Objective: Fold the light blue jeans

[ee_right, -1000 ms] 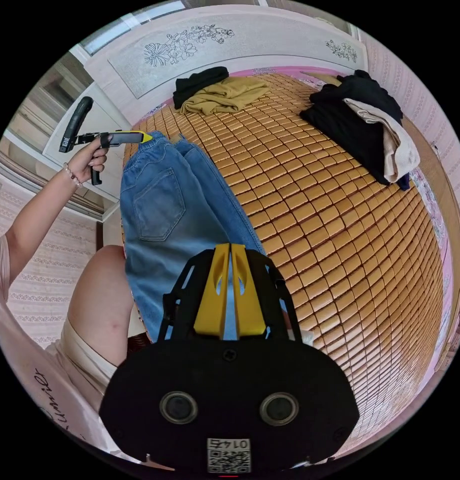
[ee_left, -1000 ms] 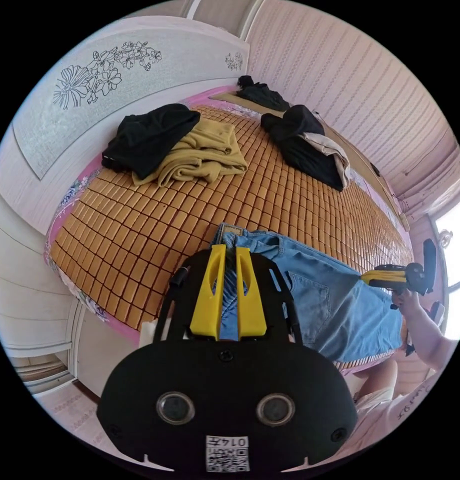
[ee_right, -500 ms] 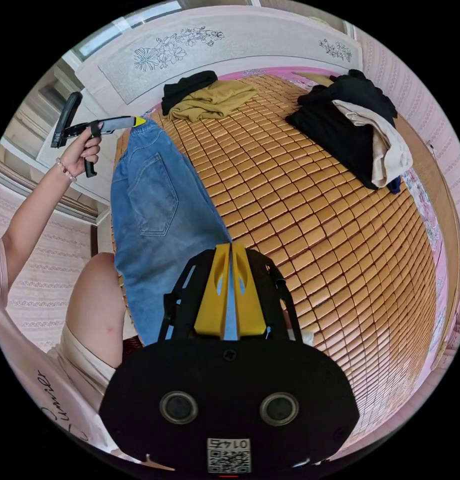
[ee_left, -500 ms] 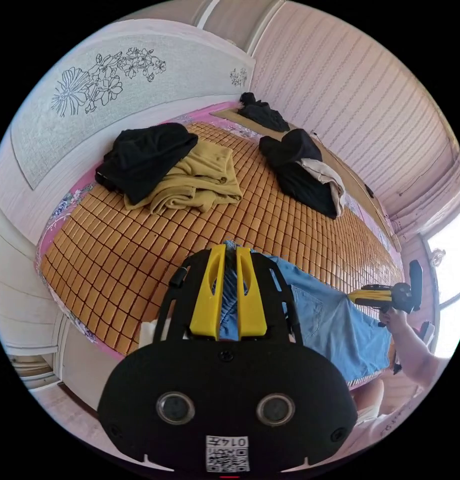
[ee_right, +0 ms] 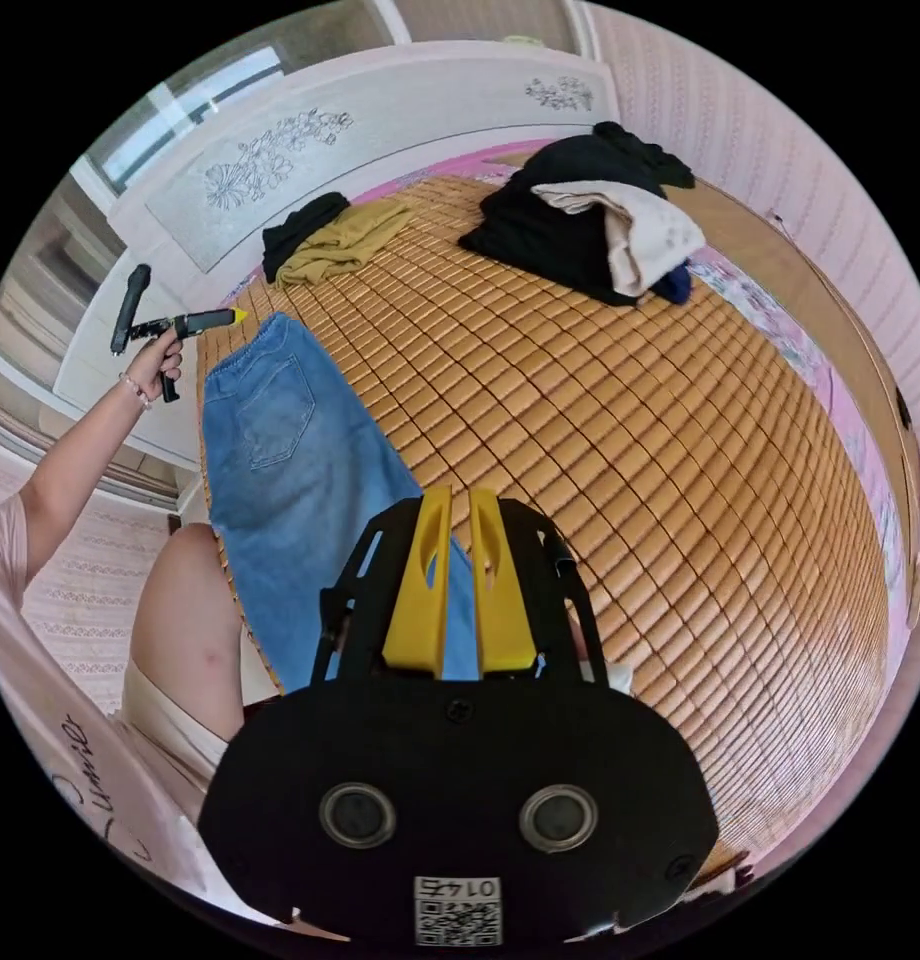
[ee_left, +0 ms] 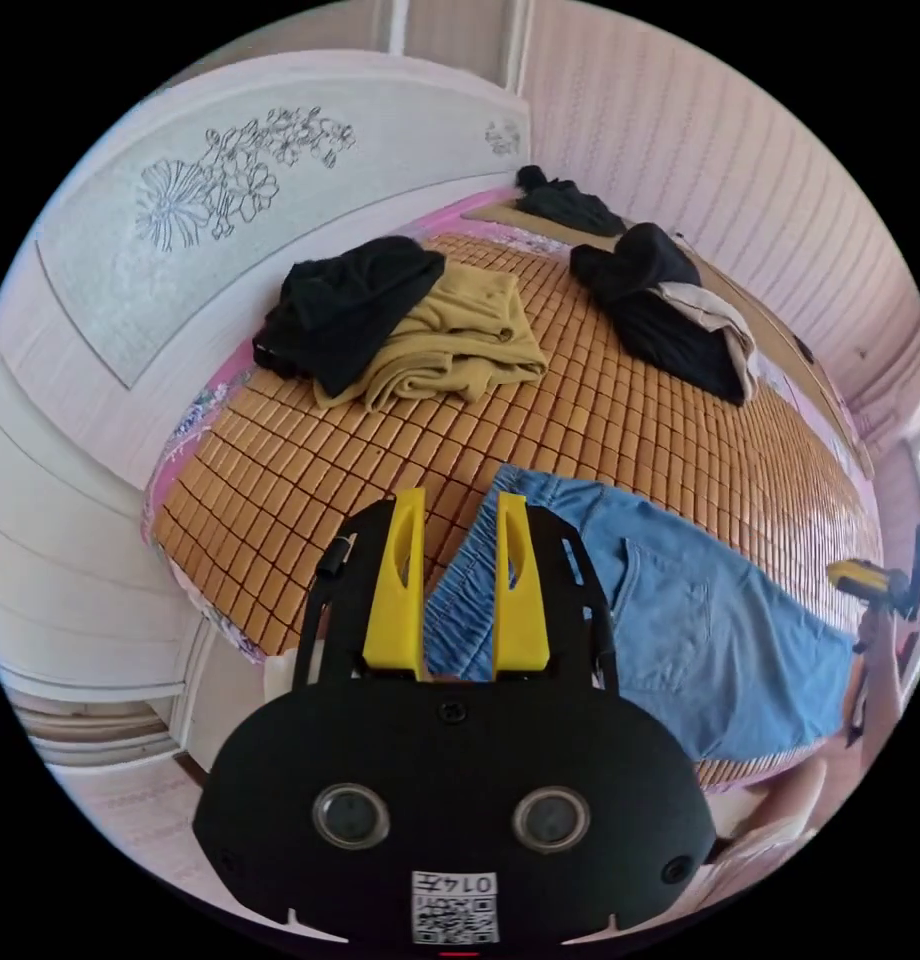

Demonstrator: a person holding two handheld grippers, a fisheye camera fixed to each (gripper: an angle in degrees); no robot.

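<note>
Lying flat along the near edge of the bed (ee_right: 620,400), on its woven mat, the light blue jeans (ee_right: 300,480) are doubled lengthwise, one back pocket facing up, the elastic waistband toward the headboard (ee_left: 230,230). The left hand-held gripper (ee_left: 458,590) has its yellow jaws spread apart over the waistband with cloth visible in the gap but neither jaw pressing on it; in the right gripper view it hovers just beside the waist corner, apart from the denim. The right hand-held gripper (ee_right: 456,590) shows only a narrow slit between its jaws, with blue fabric behind them; whether it pinches the leg end cannot be told. Two heaps of other clothes, a black and mustard pile (ee_left: 410,320) and a black and cream pile (ee_right: 590,230), lie well apart from the jeans. Judging by the layout, the lengthwise fold looks finished and the garment is being laid out; the next move would likely call for taking the hem end and carrying it up toward the waistband, keeping both layers aligned.
</note>
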